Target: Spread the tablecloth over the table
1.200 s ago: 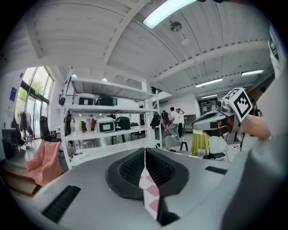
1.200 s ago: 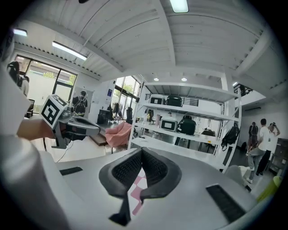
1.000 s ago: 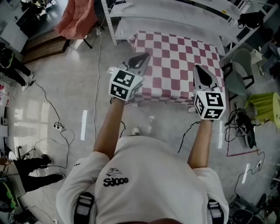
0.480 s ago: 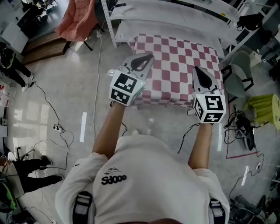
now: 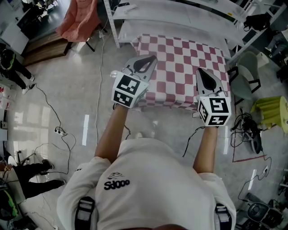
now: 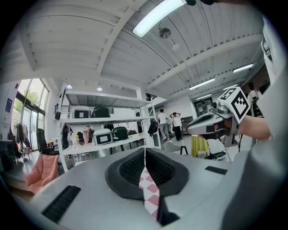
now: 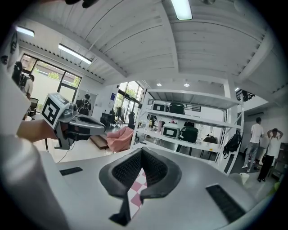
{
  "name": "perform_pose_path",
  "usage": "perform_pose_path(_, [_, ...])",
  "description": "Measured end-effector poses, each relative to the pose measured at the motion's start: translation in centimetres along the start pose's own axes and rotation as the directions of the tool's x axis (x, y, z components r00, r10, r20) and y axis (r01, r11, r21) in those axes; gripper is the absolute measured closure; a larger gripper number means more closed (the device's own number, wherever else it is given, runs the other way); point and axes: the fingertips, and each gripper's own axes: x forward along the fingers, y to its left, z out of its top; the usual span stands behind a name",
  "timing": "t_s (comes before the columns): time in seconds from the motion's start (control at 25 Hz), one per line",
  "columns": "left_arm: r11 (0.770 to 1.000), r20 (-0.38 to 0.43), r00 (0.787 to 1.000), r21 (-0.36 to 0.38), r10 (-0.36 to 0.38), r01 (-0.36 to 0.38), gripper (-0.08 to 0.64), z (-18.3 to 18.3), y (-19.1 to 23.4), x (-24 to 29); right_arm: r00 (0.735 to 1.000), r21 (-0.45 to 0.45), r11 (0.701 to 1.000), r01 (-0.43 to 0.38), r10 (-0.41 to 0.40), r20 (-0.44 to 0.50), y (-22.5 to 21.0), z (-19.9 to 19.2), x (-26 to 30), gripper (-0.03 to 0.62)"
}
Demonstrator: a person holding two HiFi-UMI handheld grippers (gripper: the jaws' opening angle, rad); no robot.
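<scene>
A red-and-white checked tablecloth (image 5: 180,67) lies stretched flat in front of me and hides the table under it, with its near edge drooping. My left gripper (image 5: 150,58) is shut on the cloth's near left part. In the left gripper view a strip of checked cloth (image 6: 150,191) is pinched between the closed jaws of that gripper (image 6: 145,152). My right gripper (image 5: 200,72) is shut on the near right part. The right gripper view shows checked cloth (image 7: 136,194) caught in the jaws of the right gripper (image 7: 141,152). Both grippers point about level, side by side.
A white shelving rack (image 5: 180,13) stands just behind the cloth. A pink covered chair (image 5: 78,20) is at the far left, a grey chair (image 5: 245,81) and a yellow-green stool (image 5: 270,110) at the right. Cables (image 5: 58,130) lie on the floor. People stand far off (image 7: 257,134).
</scene>
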Motion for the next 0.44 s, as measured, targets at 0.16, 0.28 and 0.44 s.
perform_pose_path(0.16, [1.0, -0.013, 1.0, -0.005, -0.012, 0.012, 0.526, -0.52, -0.2, 0.04, 1.0, 0.002, 1.0, 0.001, -0.001, -0.01, 0.02, -0.22, 0.03, 0.571])
perform_pose_path(0.28, [1.0, -0.011, 1.0, -0.01, -0.006, 0.006, 0.526, -0.53, 0.08, -0.03, 1.0, 0.003, 1.0, 0.004, -0.004, -0.015, 0.07, -0.32, 0.14, 0.571])
perform_pose_path(0.44, [1.0, -0.014, 1.0, -0.011, -0.013, 0.013, 0.526, -0.86, 0.37, 0.15, 1.0, 0.005, 1.0, 0.007, -0.007, -0.018, 0.05, -0.41, 0.42, 0.571])
